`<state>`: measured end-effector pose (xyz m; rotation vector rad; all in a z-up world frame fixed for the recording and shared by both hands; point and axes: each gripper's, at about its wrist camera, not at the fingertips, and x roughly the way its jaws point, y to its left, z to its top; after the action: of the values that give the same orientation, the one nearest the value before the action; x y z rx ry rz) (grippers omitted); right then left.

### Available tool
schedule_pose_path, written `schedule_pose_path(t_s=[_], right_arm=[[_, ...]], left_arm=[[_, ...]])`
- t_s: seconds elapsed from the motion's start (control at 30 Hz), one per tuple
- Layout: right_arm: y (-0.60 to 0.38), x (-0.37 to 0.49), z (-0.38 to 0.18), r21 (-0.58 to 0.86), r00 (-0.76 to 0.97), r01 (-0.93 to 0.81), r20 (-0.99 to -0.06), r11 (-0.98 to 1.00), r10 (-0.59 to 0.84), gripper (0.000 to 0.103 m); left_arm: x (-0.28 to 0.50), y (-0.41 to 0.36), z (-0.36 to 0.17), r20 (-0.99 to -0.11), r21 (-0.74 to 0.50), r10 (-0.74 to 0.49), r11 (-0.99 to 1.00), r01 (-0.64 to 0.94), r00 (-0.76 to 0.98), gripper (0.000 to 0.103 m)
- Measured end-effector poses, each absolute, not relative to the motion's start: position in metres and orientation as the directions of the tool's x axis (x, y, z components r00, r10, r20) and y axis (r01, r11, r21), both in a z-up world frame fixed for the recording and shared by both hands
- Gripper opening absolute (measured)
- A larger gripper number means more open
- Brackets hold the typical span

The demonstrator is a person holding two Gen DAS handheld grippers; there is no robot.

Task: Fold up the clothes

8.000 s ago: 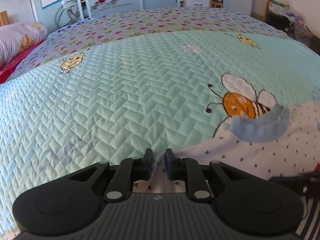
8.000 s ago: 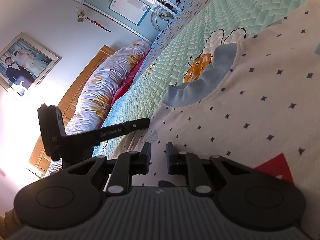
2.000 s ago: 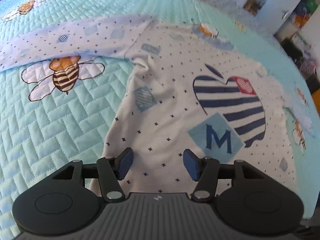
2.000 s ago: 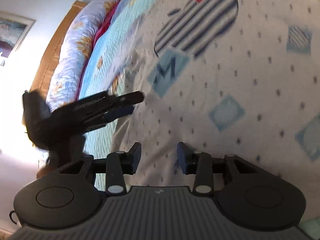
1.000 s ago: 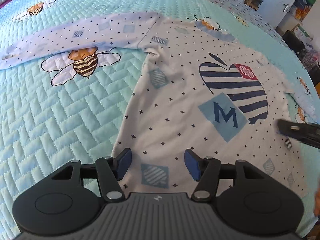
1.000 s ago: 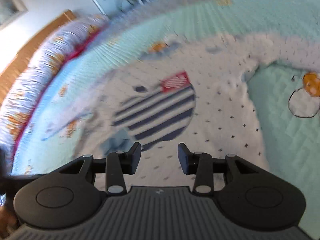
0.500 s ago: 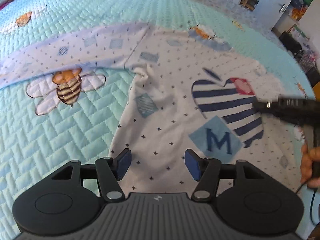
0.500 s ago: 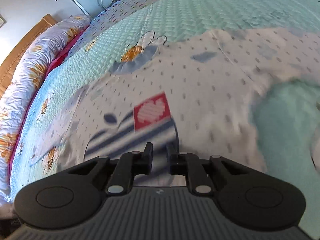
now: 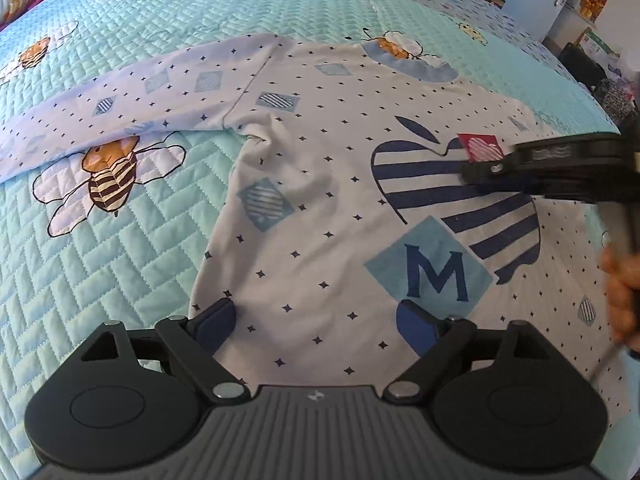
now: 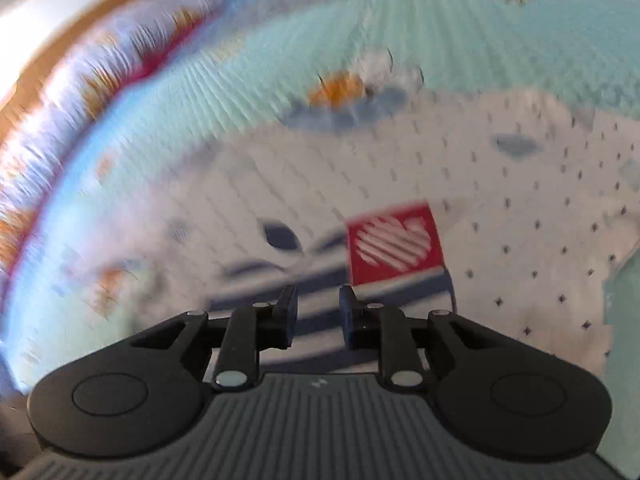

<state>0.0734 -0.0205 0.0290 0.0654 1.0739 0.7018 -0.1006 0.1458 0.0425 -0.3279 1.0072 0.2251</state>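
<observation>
— Left gripper (image 9: 316,320) first: on my left wrist feed its jaws are spreading wide and grasp nothing; the blue pads (image 9: 214,322) hang over the lower part of the shirt.

— Where does the shirt lie?

— Flat, front up, on the teal quilted bedspread (image 9: 120,280). I see a white long-sleeved top (image 9: 320,208) with small dark stars, a navy striped apple print (image 9: 432,184), a blue diamond with an M (image 9: 434,272), and one sleeve (image 9: 132,100) stretched out toward the left of the frame.

— And your other tool?

— Right gripper (image 9: 480,170) reaches in from the right edge, above the apple print, with the hand (image 9: 620,292) on its handle.

— The right wrist feed?

— Blurred. My right gripper (image 10: 318,308) shows a narrow gap, its jaws are parting a little, and no cloth sits between them. Below it I see the red square patch (image 10: 394,246) and the navy stripes; a floral pillow (image 10: 80,92) lies along the far left.
</observation>
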Motion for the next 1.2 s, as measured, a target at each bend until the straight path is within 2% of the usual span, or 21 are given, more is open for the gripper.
schedule_pose_path(t_s=[0.03, 0.07, 0.1, 0.17, 0.23, 0.33, 0.37, 0.43, 0.47, 0.5, 0.57, 0.63, 0.87, 1.2], right_arm=[[-0.025, 0.082, 0.028, 0.411, 0.297, -0.447, -0.769, 0.795, 0.565, 0.013], [-0.03, 0.091, 0.028, 0.446, 0.311, -0.398, -0.757, 0.802, 0.575, 0.013], [-0.033, 0.099, 0.028, 0.478, 0.324, -0.355, -0.744, 0.804, 0.585, 0.015], [-0.029, 0.094, 0.04, 0.513, 0.323, -0.382, -0.705, 0.769, 0.631, 0.026], [-0.024, 0.089, 0.052, 0.545, 0.318, -0.41, -0.666, 0.732, 0.674, 0.03], [-0.009, 0.092, 0.035, 0.529, 0.261, -0.415, -0.711, 0.741, 0.653, 0.03], [-0.005, 0.095, 0.027, 0.507, 0.257, -0.408, -0.734, 0.759, 0.628, 0.025], [-0.012, 0.104, 0.02, 0.52, 0.297, -0.375, -0.717, 0.767, 0.631, 0.012], [-0.015, 0.107, 0.017, 0.526, 0.317, -0.358, -0.709, 0.771, 0.63, 0.012], [-0.018, 0.105, 0.02, 0.522, 0.341, -0.34, -0.707, 0.782, 0.62, 0.012], [-0.024, 0.097, 0.029, 0.521, 0.364, -0.344, -0.693, 0.781, 0.622, 0.024], [-0.029, 0.086, 0.04, 0.525, 0.366, -0.381, -0.671, 0.761, 0.645, 0.029], [-0.066, 0.031, 0.024, 0.572, 0.27, -0.348, -0.698, 0.743, 0.664, 0.03], [-0.13, -0.037, 0.024, 0.665, 0.27, -0.258, -0.646, 0.7, 0.714, 0.033]], left_arm=[[-0.101, 0.146, 0.043, -0.855, -0.168, 0.031, 0.928, -0.333, 0.518, 0.09], [-0.101, 0.147, 0.043, -0.854, -0.172, 0.028, 0.927, -0.332, 0.519, 0.09], [-0.101, 0.148, 0.043, -0.854, -0.176, 0.024, 0.927, -0.332, 0.52, 0.09], [-0.101, 0.149, 0.043, -0.853, -0.185, 0.017, 0.924, -0.334, 0.521, 0.09], [-0.101, 0.151, 0.043, -0.853, -0.194, 0.011, 0.922, -0.335, 0.522, 0.091], [-0.101, 0.149, 0.042, -0.854, -0.184, 0.016, 0.926, -0.33, 0.52, 0.093], [-0.101, 0.148, 0.042, -0.855, -0.181, 0.017, 0.927, -0.329, 0.519, 0.093], [-0.1, 0.148, 0.042, -0.855, -0.179, 0.018, 0.927, -0.328, 0.518, 0.093], [-0.1, 0.148, 0.042, -0.855, -0.179, 0.018, 0.927, -0.328, 0.518, 0.093], [-0.1, 0.148, 0.042, -0.856, -0.18, 0.018, 0.927, -0.328, 0.517, 0.093], [-0.1, 0.148, 0.042, -0.856, -0.18, 0.017, 0.927, -0.328, 0.517, 0.093], [-0.099, 0.148, 0.042, -0.856, -0.18, 0.016, 0.927, -0.328, 0.516, 0.094], [-0.099, 0.148, 0.041, -0.857, -0.183, 0.013, 0.927, -0.327, 0.515, 0.098], [-0.096, 0.141, 0.038, -0.856, -0.156, 0.028, 0.938, -0.31, 0.515, 0.103]])
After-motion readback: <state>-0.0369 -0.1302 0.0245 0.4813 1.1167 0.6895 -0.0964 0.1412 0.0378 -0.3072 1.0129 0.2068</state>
